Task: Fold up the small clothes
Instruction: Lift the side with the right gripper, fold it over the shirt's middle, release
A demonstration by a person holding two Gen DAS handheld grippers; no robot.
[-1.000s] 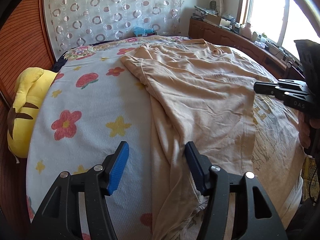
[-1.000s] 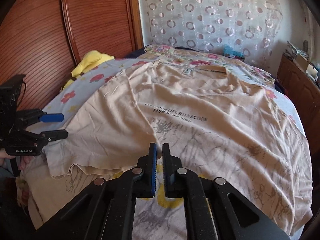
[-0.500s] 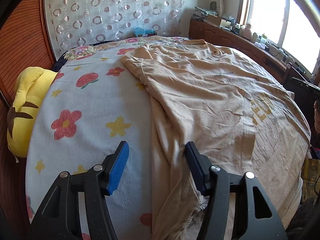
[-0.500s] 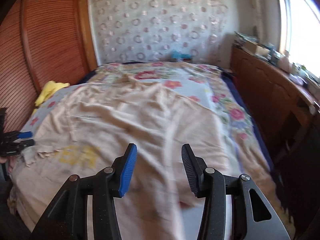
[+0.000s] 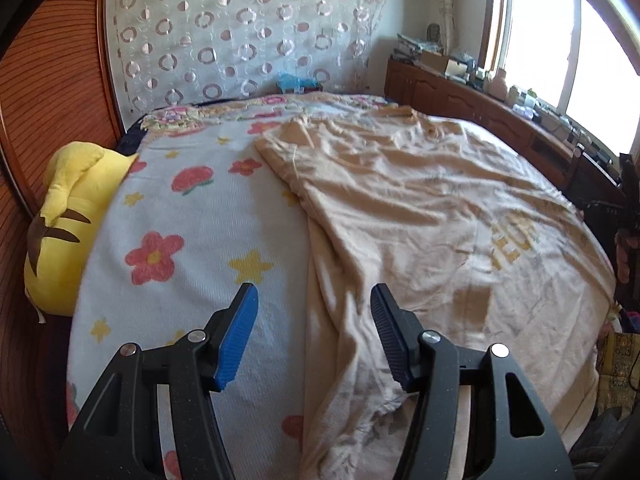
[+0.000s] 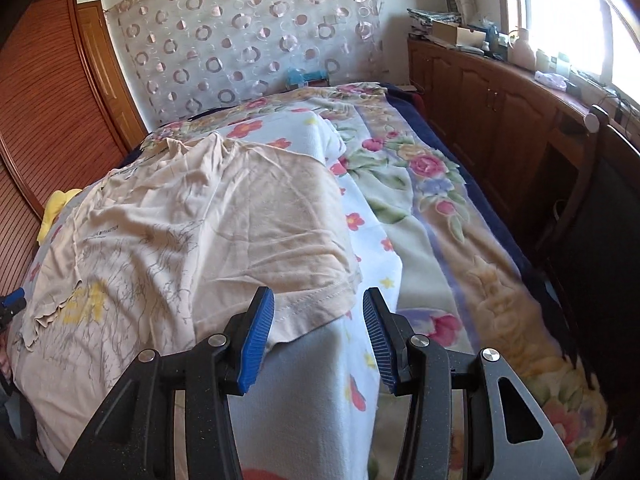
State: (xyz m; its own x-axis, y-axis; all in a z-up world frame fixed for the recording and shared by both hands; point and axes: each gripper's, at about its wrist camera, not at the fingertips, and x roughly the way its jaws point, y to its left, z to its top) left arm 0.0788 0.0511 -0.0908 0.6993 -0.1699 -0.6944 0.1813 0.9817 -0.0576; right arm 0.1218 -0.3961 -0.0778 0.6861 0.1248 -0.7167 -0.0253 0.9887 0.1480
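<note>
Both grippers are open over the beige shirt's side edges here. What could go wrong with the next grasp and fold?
1. The right gripper, jaws open, sits at the shirt hem corner right above the white floral sheet; closing there may pinch sheet along with shirt.
2. The left gripper straddles a bunched, doubled edge of the shirt, so it might catch only one layer.
3. The shirt is heavily wrinkled; folding now would probably trap creases.

A wide bed (image 5: 192,280) under a white flower-printed cotton sheet carries a wrinkled beige printed T-shirt (image 5: 420,220) spread flat (hem overhanging the near edge) and a yellow plush toy (image 5: 68,216) at its side.
</note>
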